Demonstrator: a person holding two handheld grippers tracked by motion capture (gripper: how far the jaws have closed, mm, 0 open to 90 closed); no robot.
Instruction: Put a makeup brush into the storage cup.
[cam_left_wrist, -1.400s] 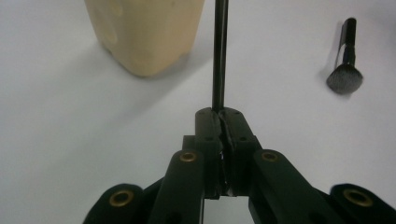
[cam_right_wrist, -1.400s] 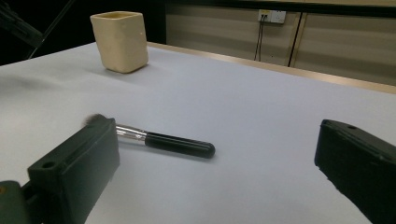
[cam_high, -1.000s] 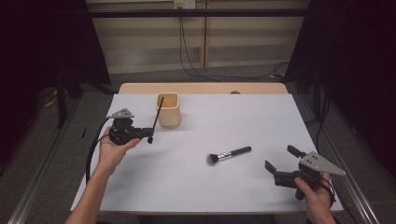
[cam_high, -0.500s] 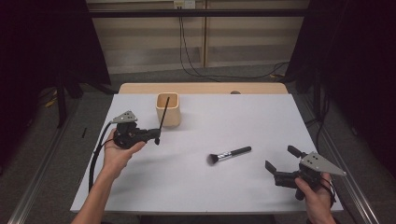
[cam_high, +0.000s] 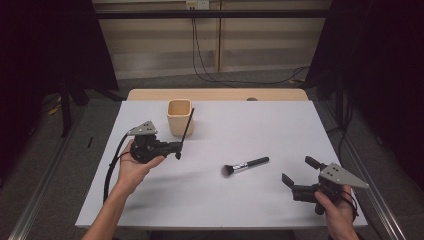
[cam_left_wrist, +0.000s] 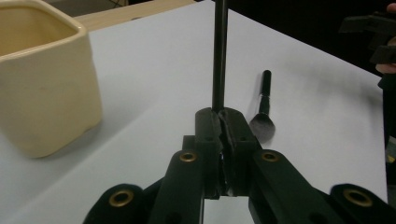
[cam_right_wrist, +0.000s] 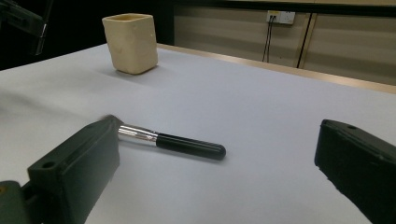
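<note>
My left gripper (cam_high: 177, 148) (cam_left_wrist: 223, 117) is shut on the lower end of a thin black stick (cam_high: 186, 129) (cam_left_wrist: 219, 51). The stick stands up tilted, its top beside the right side of a cream square cup (cam_high: 180, 116) (cam_left_wrist: 42, 79) (cam_right_wrist: 130, 42). A black-handled makeup brush (cam_high: 246, 165) (cam_left_wrist: 264, 112) (cam_right_wrist: 173, 141) with a silver ferrule lies flat on the white table (cam_high: 250, 130), between the two grippers. My right gripper (cam_high: 298, 171) (cam_right_wrist: 215, 135) is held open near the front right corner, with nothing between its jaws, which point toward the brush.
The table's wooden far edge (cam_high: 220, 94) runs behind the cup. Cables hang down the back wall (cam_high: 200, 55). A metal rail (cam_high: 45, 185) runs along the floor at the left, and dark curtains stand on both sides.
My left hand has carried the stick to the right, from the cup's left side across its front to its right side. The right gripper and the brush have not moved.
</note>
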